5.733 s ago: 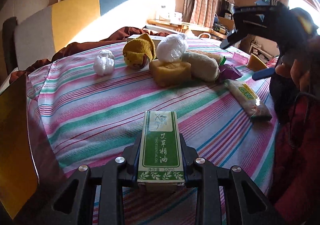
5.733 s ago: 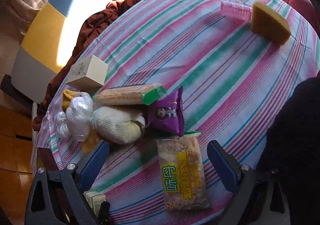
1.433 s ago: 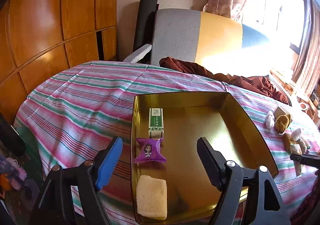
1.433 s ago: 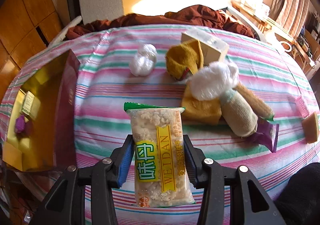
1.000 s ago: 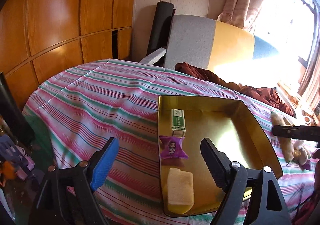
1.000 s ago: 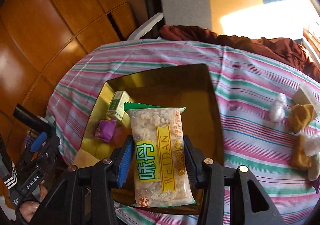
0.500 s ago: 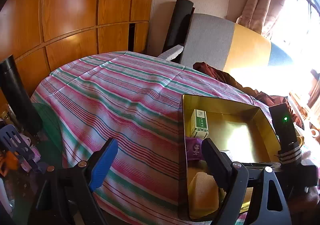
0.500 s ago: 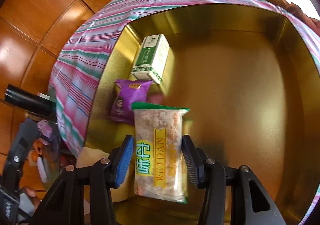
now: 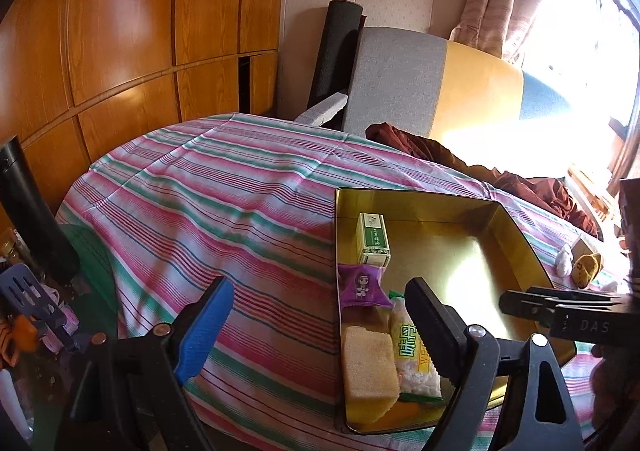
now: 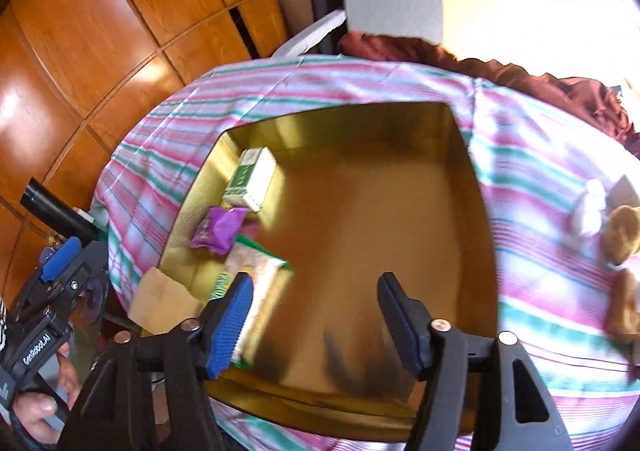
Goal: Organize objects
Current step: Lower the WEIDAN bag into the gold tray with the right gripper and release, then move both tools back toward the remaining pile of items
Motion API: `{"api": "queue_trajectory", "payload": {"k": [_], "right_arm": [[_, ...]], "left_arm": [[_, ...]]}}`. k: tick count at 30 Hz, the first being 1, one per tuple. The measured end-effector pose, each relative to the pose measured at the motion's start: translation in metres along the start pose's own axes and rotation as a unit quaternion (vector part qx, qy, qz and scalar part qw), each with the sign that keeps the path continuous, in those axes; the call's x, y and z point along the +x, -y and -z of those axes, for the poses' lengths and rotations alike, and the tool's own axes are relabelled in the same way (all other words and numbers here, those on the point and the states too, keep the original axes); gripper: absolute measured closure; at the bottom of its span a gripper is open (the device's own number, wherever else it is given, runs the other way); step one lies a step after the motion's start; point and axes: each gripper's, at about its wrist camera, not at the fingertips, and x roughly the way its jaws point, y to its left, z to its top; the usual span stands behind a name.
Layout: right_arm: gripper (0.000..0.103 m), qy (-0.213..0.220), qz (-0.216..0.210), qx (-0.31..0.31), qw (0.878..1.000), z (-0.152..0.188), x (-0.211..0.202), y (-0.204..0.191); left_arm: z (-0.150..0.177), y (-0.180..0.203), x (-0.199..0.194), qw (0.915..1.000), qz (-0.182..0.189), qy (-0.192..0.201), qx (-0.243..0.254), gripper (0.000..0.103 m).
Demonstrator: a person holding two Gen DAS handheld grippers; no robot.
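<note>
Striped desk (image 9: 224,203), gold tray (image 9: 516,235) on it, sofa (image 9: 400,83) behind, few leftovers (image 9: 580,263) further right on cloth. In tray along left wall: green box (image 9: 373,239), purple packet (image 9: 362,285), sponge (image 9: 370,365). Snack bag (image 9: 412,355) just beside sponge, flat, long axis running near-to-far, green end away. Left gripper (image 9: 316,327) jaws wide apart, holding nothing, right finger hides part of bag. Right gripper (image 10: 314,317) over tray, jaws spread, empty.

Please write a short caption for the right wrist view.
Open right gripper above a gold tray holding four small items on a striped tablecloth.
</note>
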Motion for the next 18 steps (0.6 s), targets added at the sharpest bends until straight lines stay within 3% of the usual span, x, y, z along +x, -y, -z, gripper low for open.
{"api": "queue_trajectory", "payload": {"k": [9,18], "right_arm": [[0.024,0.036,0.097,0.030,0.994,0.009,-0.051,0.081],[0.023,0.069,0.179,0.103,0.976,0.022,-0.093,0.178]], "left_arm": [[0.000,0.030,-0.011,0.9989,0.020,0.007,0.041,0.013],[-0.002,0.071,-0.022,0.9943,0.039,0.022,0.097,0.011]]}}
